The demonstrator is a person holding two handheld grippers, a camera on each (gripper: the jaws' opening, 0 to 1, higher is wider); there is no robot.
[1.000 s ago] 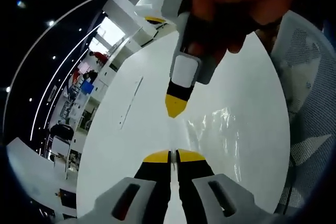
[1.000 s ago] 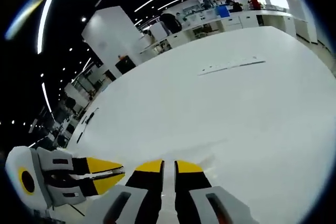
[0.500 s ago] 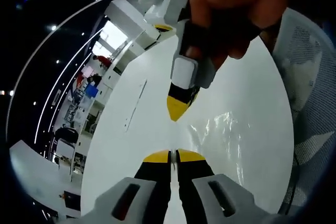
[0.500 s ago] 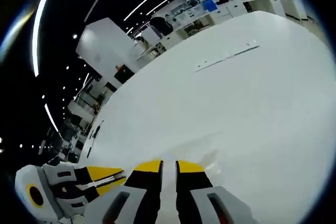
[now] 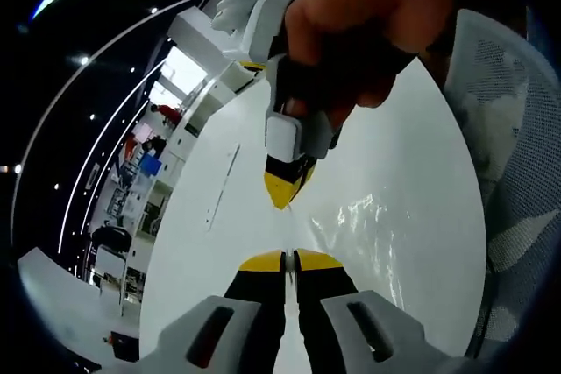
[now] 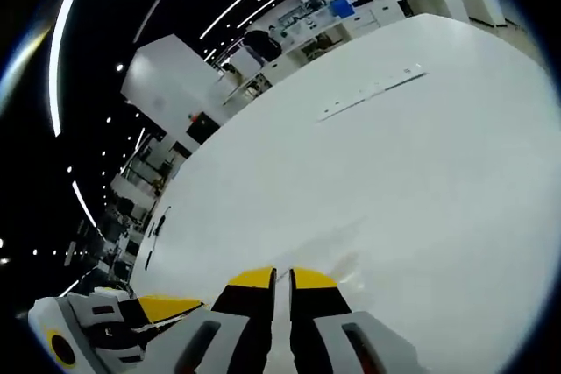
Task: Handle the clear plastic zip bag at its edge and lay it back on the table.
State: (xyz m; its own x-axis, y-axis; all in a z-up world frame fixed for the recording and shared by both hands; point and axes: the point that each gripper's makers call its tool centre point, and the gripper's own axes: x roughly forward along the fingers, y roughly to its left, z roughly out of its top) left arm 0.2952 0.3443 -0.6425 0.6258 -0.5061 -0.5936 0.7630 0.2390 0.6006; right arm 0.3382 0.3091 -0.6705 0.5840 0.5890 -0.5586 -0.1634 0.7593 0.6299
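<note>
- Zip bag [image 5: 372,216], clear and shiny with glare, lies flat on the white worktop [image 5: 210,251] to the right of the left tongs [image 5: 290,260] in the left gripper view; its near-left edge runs in between the yellow tips.
- Left tongs have their jaws together, with only a thin line between the tips, and the bag's edge sits at that line, so they look clamped on it.
- Right tongs [image 5: 282,190] come down from the far side in the same view, carried by a hand [image 5: 386,15]; their yellow tip points at the worktop just beyond the left tips, at the bag's far-left corner.
- From that angle the right jaws read as one point. In the right gripper view the right tongs [image 6: 280,279] show their tips nearly touching, with a narrow slit between them.
- A faint crease of the bag [image 6: 346,260] shows just past those tips in the right gripper view; whether the plastic is pinched there I cannot tell.
- The left tongs [image 6: 162,308] enter the right gripper view from the lower left, lying close beside the right ones.
- A thin pale strip [image 6: 372,92] lies on the worktop [image 6: 421,172] well apart, on the far side.
- A mesh chair back [image 5: 513,172] stands at the right, off the worktop's edge.
</note>
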